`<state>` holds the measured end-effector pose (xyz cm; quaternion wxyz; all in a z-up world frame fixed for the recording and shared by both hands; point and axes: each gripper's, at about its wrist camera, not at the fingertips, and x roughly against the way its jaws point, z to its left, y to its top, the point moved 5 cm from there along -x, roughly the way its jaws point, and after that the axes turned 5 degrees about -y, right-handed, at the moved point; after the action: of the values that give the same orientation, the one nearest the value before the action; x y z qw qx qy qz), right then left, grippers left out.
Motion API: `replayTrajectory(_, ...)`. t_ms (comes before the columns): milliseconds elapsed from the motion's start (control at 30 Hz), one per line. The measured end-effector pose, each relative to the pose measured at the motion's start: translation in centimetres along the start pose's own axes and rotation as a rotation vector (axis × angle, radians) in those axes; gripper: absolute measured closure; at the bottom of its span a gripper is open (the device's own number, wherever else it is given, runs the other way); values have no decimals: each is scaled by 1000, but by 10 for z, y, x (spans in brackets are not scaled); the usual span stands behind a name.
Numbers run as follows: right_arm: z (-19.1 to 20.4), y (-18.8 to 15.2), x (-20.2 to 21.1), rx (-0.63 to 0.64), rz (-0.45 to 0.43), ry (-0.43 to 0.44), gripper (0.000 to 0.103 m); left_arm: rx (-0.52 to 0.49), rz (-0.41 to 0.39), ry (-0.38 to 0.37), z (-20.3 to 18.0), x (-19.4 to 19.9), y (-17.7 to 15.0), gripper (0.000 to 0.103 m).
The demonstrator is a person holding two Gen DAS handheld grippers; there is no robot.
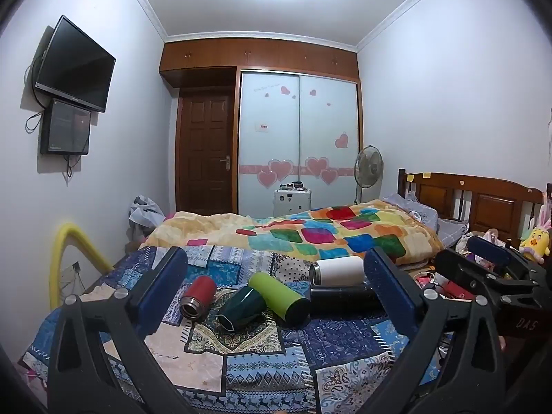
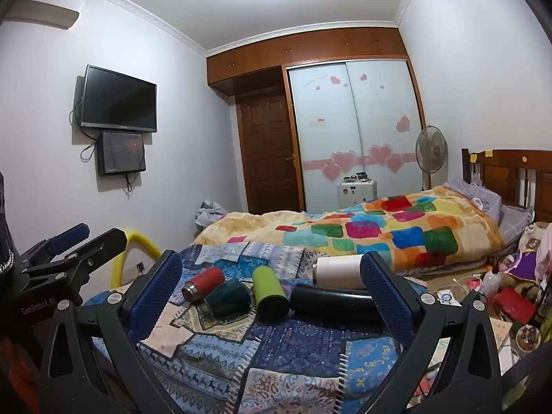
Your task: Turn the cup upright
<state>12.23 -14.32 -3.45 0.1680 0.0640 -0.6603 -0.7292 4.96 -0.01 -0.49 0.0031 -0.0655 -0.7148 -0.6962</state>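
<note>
The left gripper hovers above a patchwork quilt, its 2 blue-padded fingers spread wide and gripping nothing. The right gripper hangs beside it, also spread wide and empty. Between and beyond the fingers, 5 containers lie on their sides on the quilt, clustered together. From left to right: a red flask with its steel mouth facing the camera, a dark green cup with its mouth also facing forward, a lime green bottle, a black bottle, and behind that a white bottle. The green cup touches the lime bottle. A colourful blanket lies farther back on the bed.
</note>
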Motion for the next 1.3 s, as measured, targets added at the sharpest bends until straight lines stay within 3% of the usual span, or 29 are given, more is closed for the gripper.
replayTrajectory(1300, 3, 1, 1, -8, 6, 3, 0, 15, 21, -15, 3, -3, -6, 0)
